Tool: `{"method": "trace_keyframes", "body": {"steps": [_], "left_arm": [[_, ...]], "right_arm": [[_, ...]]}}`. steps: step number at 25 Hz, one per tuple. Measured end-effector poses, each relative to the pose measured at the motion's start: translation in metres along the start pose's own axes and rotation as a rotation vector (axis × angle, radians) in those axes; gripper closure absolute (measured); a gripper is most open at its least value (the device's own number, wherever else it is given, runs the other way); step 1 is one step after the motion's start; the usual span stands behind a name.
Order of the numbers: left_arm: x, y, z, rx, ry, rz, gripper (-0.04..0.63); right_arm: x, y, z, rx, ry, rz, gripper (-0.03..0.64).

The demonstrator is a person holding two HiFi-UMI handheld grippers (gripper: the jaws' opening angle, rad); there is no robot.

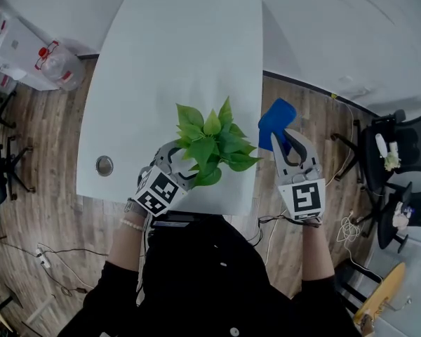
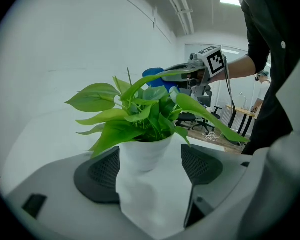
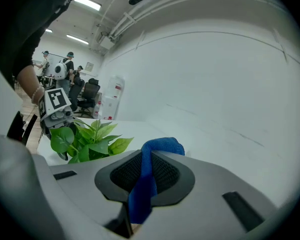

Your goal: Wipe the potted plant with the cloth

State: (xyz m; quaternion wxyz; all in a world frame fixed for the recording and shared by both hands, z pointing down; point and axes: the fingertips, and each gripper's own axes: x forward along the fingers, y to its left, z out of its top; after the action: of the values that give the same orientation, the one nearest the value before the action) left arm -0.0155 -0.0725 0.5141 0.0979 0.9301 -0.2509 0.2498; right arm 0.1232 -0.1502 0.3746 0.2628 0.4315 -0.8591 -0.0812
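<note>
Now the potted plant (image 1: 212, 149) stands at the table's (image 1: 175, 62) near edge between the left gripper's (image 2: 152, 169) spread fingers (image 2: 101, 174), while the right gripper (image 1: 289, 142), clamping the blue cloth (image 1: 276, 121), hangs just right of it.

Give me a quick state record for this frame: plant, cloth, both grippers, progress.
plant: potted plant, white pot, upright near the table front edge
cloth: blue cloth, right of the plant, clear of its leaves
left gripper: open, pot between its jaws
right gripper: shut on blue cloth
wiping: not yet begun
</note>
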Motion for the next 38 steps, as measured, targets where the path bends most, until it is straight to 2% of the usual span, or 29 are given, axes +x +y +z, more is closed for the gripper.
{"method": "trace_keyframes", "body": {"steps": [4,13,17,23,26,33,38], "left_arm": [[0.004,0.003,0.004,-0.018,-0.014,0.000,0.221],[0.010,0.005,0.012,-0.020,-0.023,-0.017,0.221],[0.011,0.008,0.013,-0.017,-0.026,-0.013,0.221],[0.015,0.011,0.013,-0.007,-0.032,-0.008,0.221],[0.016,0.011,0.013,0.003,-0.035,-0.014,0.221],[0.014,0.014,0.012,0.011,-0.029,-0.015,0.222],[0.014,0.014,0.010,0.012,-0.020,-0.015,0.222]], "right_arm": [[0.021,0.003,-0.005,-0.033,-0.001,0.122,0.537],[0.075,0.005,-0.039,0.011,0.020,0.359,0.537],[0.088,0.029,-0.046,-0.019,0.087,0.476,0.537],[0.095,0.067,-0.049,-0.066,0.096,0.631,0.537],[0.098,0.080,-0.047,-0.081,0.091,0.673,0.537],[0.097,0.085,-0.043,-0.037,0.076,0.718,0.537],[0.092,0.085,-0.044,0.065,0.057,0.717,0.537]]}}
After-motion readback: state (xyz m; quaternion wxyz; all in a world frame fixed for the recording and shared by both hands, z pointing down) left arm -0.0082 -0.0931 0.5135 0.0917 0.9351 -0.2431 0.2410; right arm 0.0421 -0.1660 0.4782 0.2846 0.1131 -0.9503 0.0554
